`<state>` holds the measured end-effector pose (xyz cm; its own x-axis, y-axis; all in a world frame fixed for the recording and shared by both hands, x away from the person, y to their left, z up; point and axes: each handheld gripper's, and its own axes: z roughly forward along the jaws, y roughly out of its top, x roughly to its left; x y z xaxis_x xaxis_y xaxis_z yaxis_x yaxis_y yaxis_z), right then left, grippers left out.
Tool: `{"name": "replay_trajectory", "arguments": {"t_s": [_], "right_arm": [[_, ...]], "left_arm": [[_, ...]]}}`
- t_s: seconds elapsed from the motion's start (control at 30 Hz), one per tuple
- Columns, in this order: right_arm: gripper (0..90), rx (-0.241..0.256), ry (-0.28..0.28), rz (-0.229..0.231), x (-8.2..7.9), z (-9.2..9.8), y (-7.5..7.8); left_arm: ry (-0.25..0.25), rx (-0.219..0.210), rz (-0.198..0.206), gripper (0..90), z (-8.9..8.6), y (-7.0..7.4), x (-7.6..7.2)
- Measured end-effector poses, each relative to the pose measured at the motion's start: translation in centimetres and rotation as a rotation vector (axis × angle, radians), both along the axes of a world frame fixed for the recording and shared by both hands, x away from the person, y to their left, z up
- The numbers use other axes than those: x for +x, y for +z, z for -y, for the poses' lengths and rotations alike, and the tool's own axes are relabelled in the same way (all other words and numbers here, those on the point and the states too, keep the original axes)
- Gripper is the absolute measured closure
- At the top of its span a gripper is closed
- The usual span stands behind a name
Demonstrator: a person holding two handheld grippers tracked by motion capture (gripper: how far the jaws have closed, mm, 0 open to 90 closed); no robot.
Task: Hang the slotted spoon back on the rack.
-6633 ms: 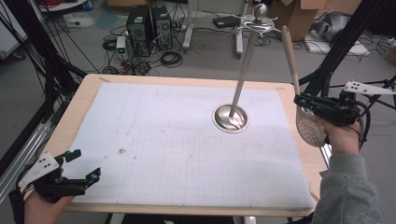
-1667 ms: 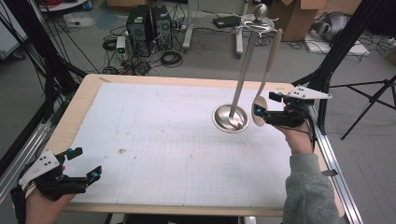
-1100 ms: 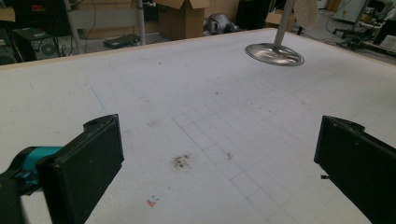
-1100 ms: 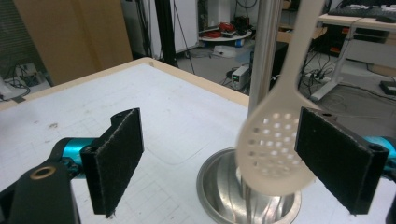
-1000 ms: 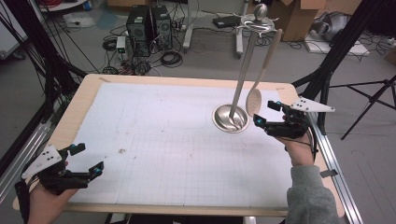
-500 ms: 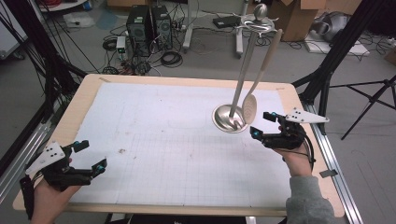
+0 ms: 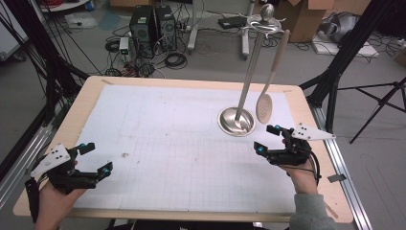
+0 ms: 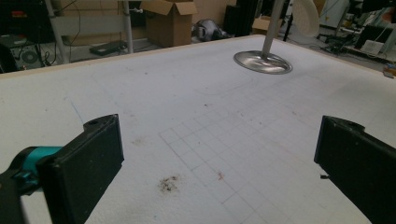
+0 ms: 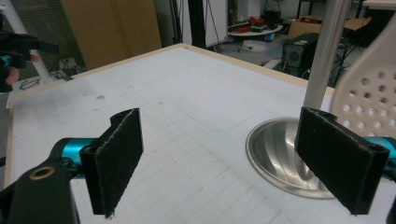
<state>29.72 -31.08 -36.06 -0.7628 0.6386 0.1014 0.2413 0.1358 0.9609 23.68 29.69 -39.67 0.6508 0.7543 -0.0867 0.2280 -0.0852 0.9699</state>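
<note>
Slotted spoon hangs from the metal stand at the table's far right, job apparently done; right gripper sits just below, jaws spread and empty. Left gripper gapes idle over the mat. Right gripper view: spoon beside the pole.

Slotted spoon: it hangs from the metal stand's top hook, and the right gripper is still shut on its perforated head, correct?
Not quite. The slotted spoon does hang from the metal stand, but the right gripper is open and apart from the head, as the high view shows.
</note>
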Motion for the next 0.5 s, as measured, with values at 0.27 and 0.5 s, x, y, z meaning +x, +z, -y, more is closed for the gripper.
{"name": "replay_trajectory", "arguments": {"t_s": [0.27,0.5], "right_arm": [[12.6,0.008,-0.02,0.023,-1.0,0.3,-0.5],[11.7,0.007,-0.043,0.022,-1.3,0.6,-1.1]], "left_arm": [[-0.004,0.0,-0.003,1.7,0.0,-0.1,0.1],[-0.003,-0.001,0.001,1.7,-0.1,0.0,0.2]]}}
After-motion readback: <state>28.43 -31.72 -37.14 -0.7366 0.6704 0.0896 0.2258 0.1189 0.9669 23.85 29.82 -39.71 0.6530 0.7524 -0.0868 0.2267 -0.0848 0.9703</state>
